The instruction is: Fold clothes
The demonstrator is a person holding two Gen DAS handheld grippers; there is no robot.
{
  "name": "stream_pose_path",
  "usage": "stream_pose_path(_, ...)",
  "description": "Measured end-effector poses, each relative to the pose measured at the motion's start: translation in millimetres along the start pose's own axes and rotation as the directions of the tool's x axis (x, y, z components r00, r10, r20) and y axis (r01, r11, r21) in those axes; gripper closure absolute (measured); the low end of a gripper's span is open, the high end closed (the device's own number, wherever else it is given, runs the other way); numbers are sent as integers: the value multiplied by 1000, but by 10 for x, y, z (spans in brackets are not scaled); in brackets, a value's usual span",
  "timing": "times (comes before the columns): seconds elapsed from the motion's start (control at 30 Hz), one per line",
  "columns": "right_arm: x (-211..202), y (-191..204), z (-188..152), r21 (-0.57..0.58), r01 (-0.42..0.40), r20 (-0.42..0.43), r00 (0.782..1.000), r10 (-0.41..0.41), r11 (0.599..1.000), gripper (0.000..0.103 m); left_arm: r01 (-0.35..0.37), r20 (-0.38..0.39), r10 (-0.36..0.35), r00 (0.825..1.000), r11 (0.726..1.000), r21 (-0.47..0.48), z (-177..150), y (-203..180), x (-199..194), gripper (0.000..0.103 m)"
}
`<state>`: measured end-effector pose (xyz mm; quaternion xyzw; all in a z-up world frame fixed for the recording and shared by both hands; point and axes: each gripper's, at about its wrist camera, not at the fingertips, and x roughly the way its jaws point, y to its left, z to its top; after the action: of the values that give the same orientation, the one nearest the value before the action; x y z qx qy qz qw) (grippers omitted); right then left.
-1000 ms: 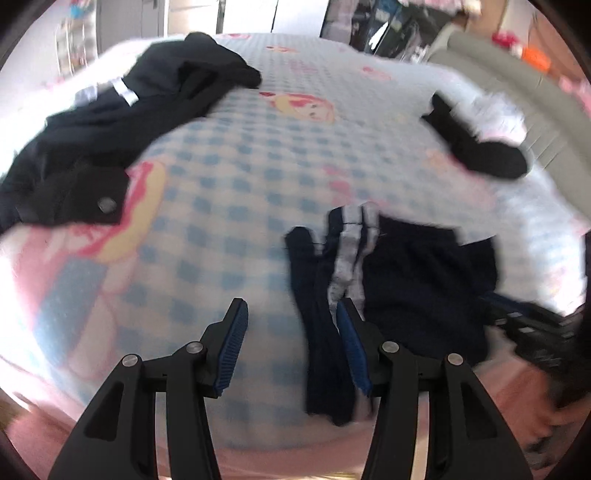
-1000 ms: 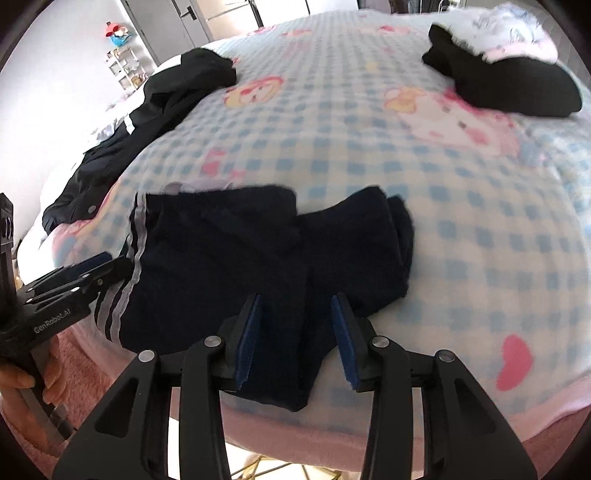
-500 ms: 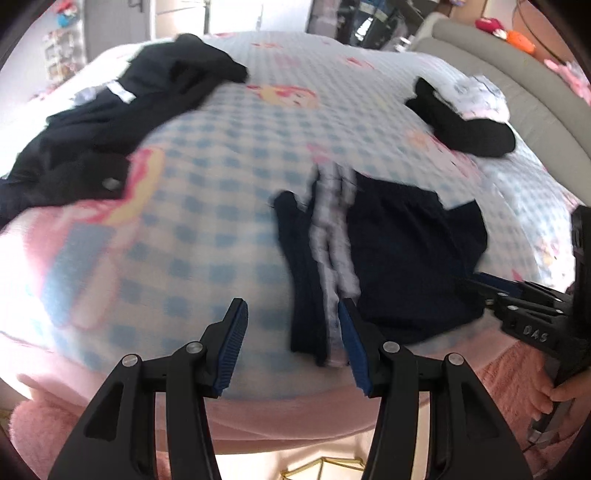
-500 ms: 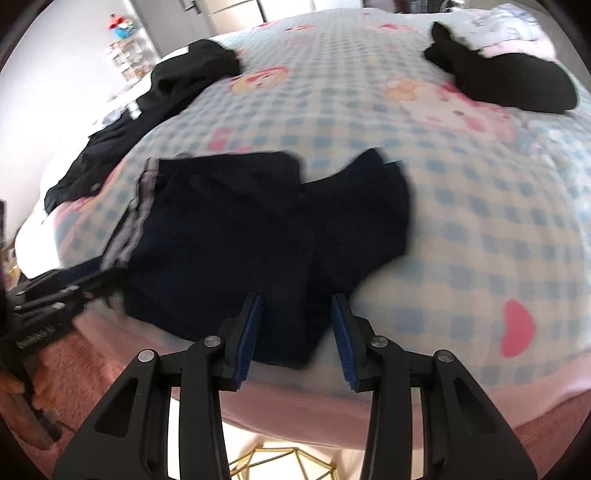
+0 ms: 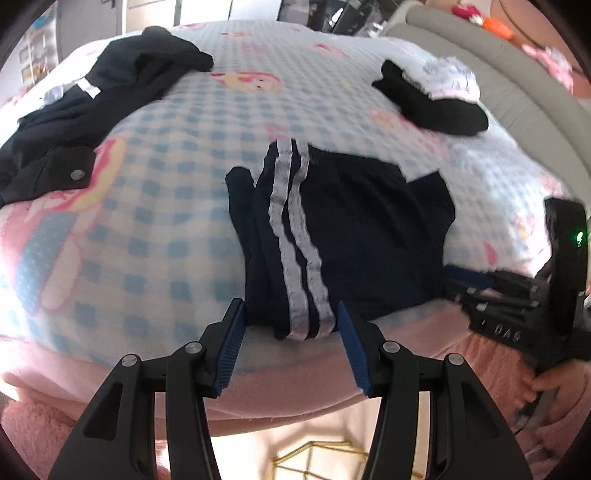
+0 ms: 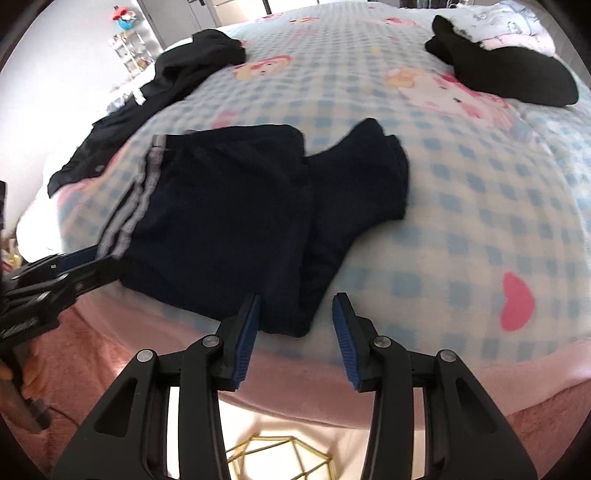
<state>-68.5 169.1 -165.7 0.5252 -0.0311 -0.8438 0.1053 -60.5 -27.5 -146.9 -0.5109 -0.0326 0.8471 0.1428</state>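
Note:
Navy shorts (image 5: 354, 229) with two white side stripes lie flat near the bed's front edge. My left gripper (image 5: 290, 328) is open, and the striped hem lies between its blue pads (image 5: 232, 336) without being pinched. In the right wrist view the shorts (image 6: 229, 206) spread to the left. Their near right corner sits between the fingers of my open right gripper (image 6: 297, 314). The right gripper (image 5: 480, 291) also shows at the shorts' far side in the left view, and the left gripper (image 6: 74, 273) shows by the stripes in the right view.
A black jacket (image 5: 92, 110) sprawls at the back left of the blue checked blanket (image 5: 177, 192). A folded black garment (image 6: 509, 77) and a white-pink one (image 6: 513, 29) lie at the back right. A grey headboard (image 5: 509, 85) runs along the right. A gold wire object (image 6: 277, 458) stands below the bed edge.
Both grippers have drawn back to the bed's near edge. The left one has shifted right, so the striped hem now lies between its fingers. The shorts have not moved.

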Motion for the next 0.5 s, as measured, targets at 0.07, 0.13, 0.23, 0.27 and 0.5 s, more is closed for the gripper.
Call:
stream_pose_path(0.07,9,23,-4,-16,20,-1,1000,-20,1000,62,-21,-22,21,1000,1000,11,-21,10,58,51)
stream_pose_path(0.13,5,38,-10,-21,28,1,1000,-28,999,62,-26,-27,26,999,1000,-13,-35,66,72,51)
stream_pose_path(0.23,-16,11,-12,-17,25,2,1000,-25,1000,61,-42,-17,41,999,999,-12,-39,99,29,51)
stream_pose_path(0.27,-21,-6,-8,-15,25,3,1000,-25,1000,59,-61,-17,61,998,998,-4,-39,107,21,51)
stream_pose_path(0.5,-166,-140,30,29,-29,17,999,28,999,54,67,18,-65,998,992,-109,30,324,-123,50)
